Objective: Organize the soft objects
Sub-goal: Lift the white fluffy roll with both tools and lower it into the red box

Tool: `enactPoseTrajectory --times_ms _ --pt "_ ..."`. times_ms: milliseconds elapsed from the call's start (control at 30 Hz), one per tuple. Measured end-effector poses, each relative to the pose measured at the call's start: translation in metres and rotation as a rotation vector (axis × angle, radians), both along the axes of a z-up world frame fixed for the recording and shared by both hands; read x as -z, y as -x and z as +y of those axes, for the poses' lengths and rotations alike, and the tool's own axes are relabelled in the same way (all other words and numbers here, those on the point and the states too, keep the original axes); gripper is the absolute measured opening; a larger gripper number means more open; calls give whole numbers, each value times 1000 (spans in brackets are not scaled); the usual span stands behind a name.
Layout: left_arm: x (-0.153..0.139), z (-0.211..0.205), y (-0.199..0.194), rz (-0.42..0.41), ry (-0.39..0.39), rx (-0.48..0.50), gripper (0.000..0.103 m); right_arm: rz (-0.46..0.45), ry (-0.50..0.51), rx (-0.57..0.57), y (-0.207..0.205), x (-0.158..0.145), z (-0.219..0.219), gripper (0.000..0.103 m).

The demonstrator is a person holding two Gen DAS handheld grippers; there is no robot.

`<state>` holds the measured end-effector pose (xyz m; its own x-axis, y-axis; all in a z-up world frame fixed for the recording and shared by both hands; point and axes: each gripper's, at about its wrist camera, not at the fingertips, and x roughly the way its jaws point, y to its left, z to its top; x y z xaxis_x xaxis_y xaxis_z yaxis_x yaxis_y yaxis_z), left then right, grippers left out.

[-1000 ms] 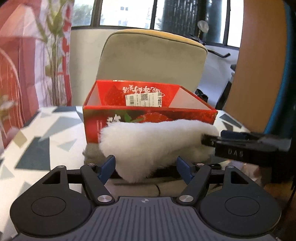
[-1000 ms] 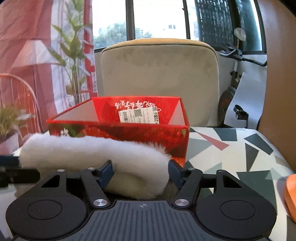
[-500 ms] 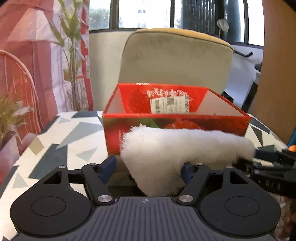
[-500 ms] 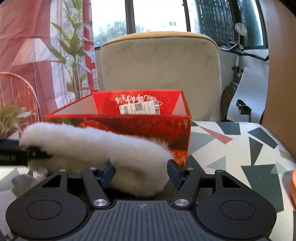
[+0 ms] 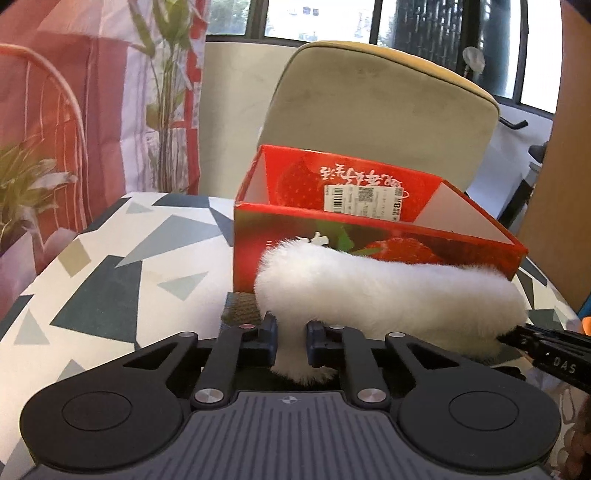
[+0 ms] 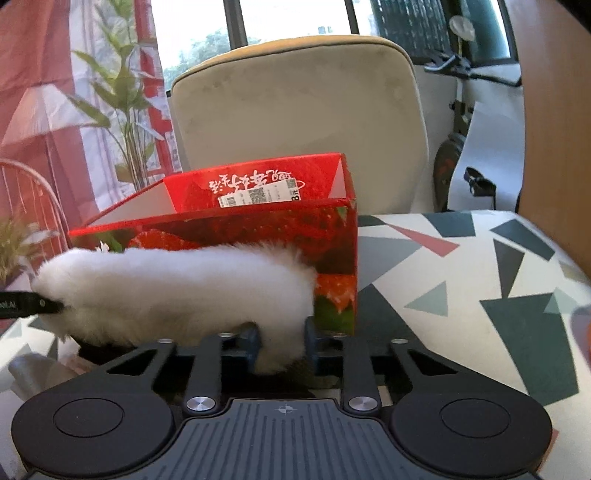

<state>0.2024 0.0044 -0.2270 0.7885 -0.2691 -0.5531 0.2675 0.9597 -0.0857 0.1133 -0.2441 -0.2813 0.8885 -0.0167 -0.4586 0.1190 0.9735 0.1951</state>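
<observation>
Clearly soft and light, the white fluffy piece (image 5: 388, 291) compresses where pinched: left gripper (image 5: 291, 341) at lower centre, right gripper (image 6: 282, 341) likewise, jaws just closed.

My left camera sits low behind my fingers (image 5: 271, 338), close above the surface (image 5: 110, 258), facing the red box (image 5: 369, 236) from its left corner. My right camera does likewise from the right corner. Both share the box, the chair (image 6: 295, 110) and the window (image 6: 288, 18).
</observation>
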Motion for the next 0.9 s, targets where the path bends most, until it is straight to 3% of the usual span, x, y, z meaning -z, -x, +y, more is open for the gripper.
enactPoseTrajectory --times_ms 100,333,367,467,900 --pt "1 -2 1 9 -2 10 13 -2 -8 -8 -2 -2 0 13" --pt "4 3 -4 30 10 6 13 19 19 -18 -23 -4 6 30" --pt "4 2 -4 25 10 9 12 19 7 -18 -26 -4 4 29" --pt "-2 2 1 1 14 22 10 13 -31 -34 -30 -7 0 12" --pt "-59 9 18 -129 116 43 10 -169 -49 -87 2 -82 -8 10"
